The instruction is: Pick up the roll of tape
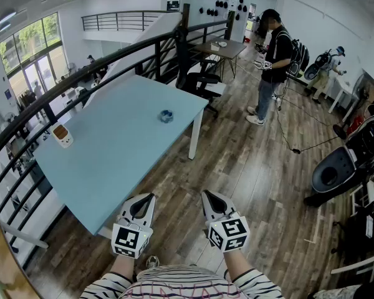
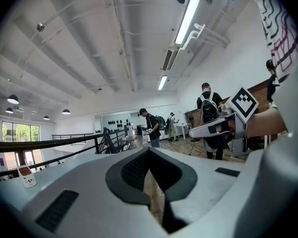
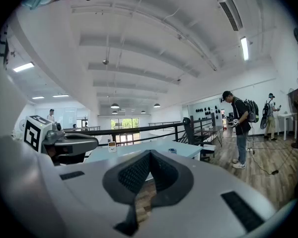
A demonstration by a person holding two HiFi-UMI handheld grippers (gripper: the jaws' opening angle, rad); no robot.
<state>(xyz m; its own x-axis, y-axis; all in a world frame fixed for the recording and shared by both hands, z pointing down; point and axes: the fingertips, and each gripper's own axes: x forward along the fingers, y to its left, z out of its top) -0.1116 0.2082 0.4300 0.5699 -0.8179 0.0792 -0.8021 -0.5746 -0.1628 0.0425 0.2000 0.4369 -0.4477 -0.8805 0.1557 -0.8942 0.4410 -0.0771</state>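
We're only getting the roll of tape (image 1: 166, 116) as a small blue blob in the head view. In the right claw view it's showing as a tiny speck, way too small for any detail. Our striped sleeves (image 1: 115, 284) are getting cut off at the bottom edge. The little white gadget (image 1: 62, 136) on the table (image 1: 112, 161) is too blurry for us to read.

The tape is lying towards the table's far right end, well apart from both claws. We're holding the left claw (image 1: 151, 196) and the right claw (image 1: 207, 195) side by side over the wood floor (image 1: 249, 167), just off the table's near corner. Both are sitting pinched together, gripping nothing.
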